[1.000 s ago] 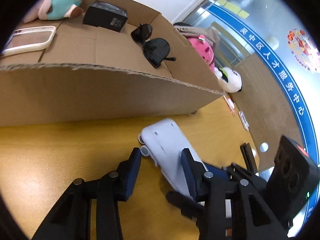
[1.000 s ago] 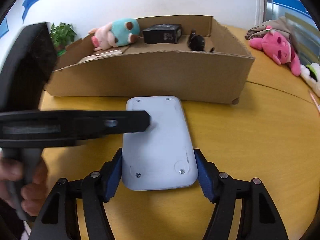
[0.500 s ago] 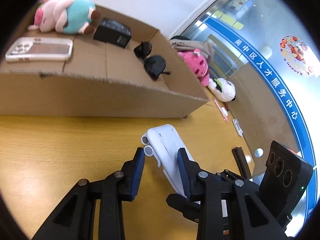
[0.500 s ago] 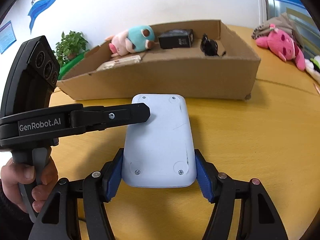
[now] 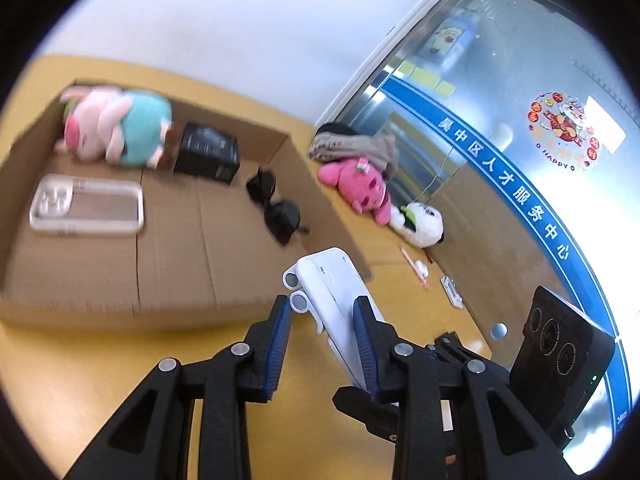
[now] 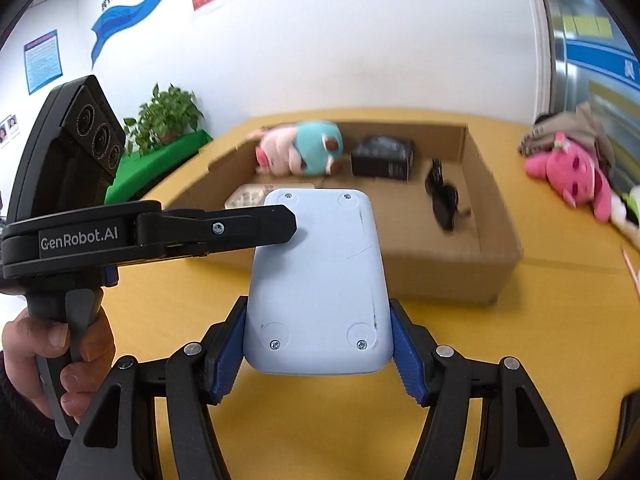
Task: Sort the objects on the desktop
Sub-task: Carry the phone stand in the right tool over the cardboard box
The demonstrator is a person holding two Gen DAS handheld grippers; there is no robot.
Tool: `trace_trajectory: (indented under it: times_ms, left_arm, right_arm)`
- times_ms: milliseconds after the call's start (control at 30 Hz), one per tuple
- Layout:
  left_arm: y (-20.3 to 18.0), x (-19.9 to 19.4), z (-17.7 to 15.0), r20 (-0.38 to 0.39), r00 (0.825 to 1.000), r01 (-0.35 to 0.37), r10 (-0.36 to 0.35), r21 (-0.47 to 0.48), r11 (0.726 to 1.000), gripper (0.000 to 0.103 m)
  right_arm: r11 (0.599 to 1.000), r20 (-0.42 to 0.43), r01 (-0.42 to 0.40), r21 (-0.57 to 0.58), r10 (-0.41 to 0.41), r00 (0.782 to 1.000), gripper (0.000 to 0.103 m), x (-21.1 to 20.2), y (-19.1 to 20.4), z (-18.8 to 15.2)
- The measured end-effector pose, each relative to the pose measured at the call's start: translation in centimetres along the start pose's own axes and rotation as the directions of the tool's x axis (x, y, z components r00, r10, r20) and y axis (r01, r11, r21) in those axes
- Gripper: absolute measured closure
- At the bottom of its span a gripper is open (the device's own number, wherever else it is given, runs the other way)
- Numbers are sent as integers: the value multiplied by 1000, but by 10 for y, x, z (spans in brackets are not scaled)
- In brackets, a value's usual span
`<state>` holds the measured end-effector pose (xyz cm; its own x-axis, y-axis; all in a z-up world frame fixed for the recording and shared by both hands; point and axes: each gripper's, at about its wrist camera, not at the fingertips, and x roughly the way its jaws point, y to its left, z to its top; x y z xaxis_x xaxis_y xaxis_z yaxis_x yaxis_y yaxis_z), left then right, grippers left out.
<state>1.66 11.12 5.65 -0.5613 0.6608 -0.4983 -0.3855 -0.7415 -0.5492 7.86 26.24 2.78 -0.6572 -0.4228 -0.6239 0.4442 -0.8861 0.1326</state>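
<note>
Left wrist view: the left gripper (image 5: 320,340) has its blue pads on either face of the white plastic device (image 5: 334,300), which stands edge-on, lifted above the yellow table (image 5: 100,360) just before the cardboard box (image 5: 168,248); whether the left pad actually touches, I cannot tell. Inside the box lie a clear phone case (image 5: 86,210), a plush pig (image 5: 116,128), a black carton (image 5: 208,156) and sunglasses (image 5: 276,208).

Right wrist view: the right gripper (image 6: 318,350) clamps the device's (image 6: 318,280) near end across its long edges, screws facing up. The left gripper's finger (image 6: 224,228) rests at its far corner. It looks rigid, smooth-shelled, probably light; the flat side edges seem the safest hold, since the glossy faces could slip.
</note>
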Motion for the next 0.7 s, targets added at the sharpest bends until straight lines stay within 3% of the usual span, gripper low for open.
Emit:
trace_trajectory:
  times_ms: [333, 533, 700]
  left_arm:
    - [24, 10, 85, 39, 999, -29, 27, 35, 999, 72]
    - [75, 59, 122, -27, 998, -59, 58, -48, 997, 72]
    - [121, 109, 132, -103, 994, -59, 43, -153, 987, 73]
  right_arm:
    - [999, 55, -24, -35, 26, 998, 33, 36, -9, 81]
    - [998, -27, -60, -11, 60, 998, 33, 103, -34, 119]
    - [999, -142, -31, 37, 36, 989, 33, 161, -57, 130]
